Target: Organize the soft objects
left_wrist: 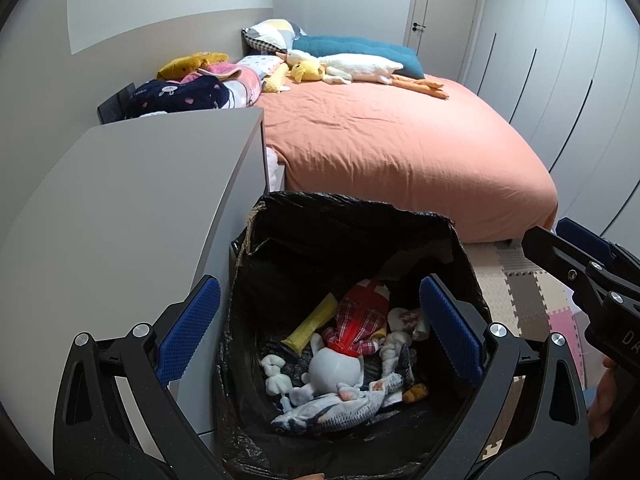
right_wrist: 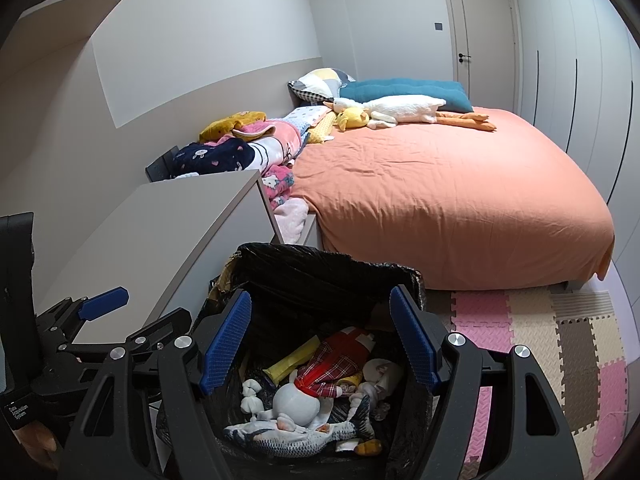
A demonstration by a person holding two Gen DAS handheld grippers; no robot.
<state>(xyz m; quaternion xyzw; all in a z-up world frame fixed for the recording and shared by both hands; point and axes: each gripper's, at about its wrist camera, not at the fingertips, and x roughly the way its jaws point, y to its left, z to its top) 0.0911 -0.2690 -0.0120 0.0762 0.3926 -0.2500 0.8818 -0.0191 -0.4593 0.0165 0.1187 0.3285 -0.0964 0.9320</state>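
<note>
A box lined with a black bag (left_wrist: 320,224) (right_wrist: 320,264) stands on the floor below both grippers. Inside lie several soft toys: a grey fish (left_wrist: 328,412) (right_wrist: 296,438), a white-headed doll in red plaid (left_wrist: 356,324) (right_wrist: 332,368) and a yellow piece (left_wrist: 312,322) (right_wrist: 292,360). My left gripper (left_wrist: 320,328) hangs open over the box with nothing in it. My right gripper (right_wrist: 320,342) is open and empty above it too. On the bed (left_wrist: 400,140) (right_wrist: 440,184) lie a white goose plush (left_wrist: 360,65) (right_wrist: 400,109) and a yellow duck plush (left_wrist: 306,71) (right_wrist: 352,118).
A grey cabinet (left_wrist: 132,184) (right_wrist: 172,232) stands left of the box. Folded blankets (left_wrist: 192,92) (right_wrist: 240,148) and pillows (left_wrist: 352,46) (right_wrist: 400,88) lie along the wall. Foam puzzle mats (right_wrist: 540,340) cover the floor to the right. Wardrobe doors (right_wrist: 580,80) line the far right.
</note>
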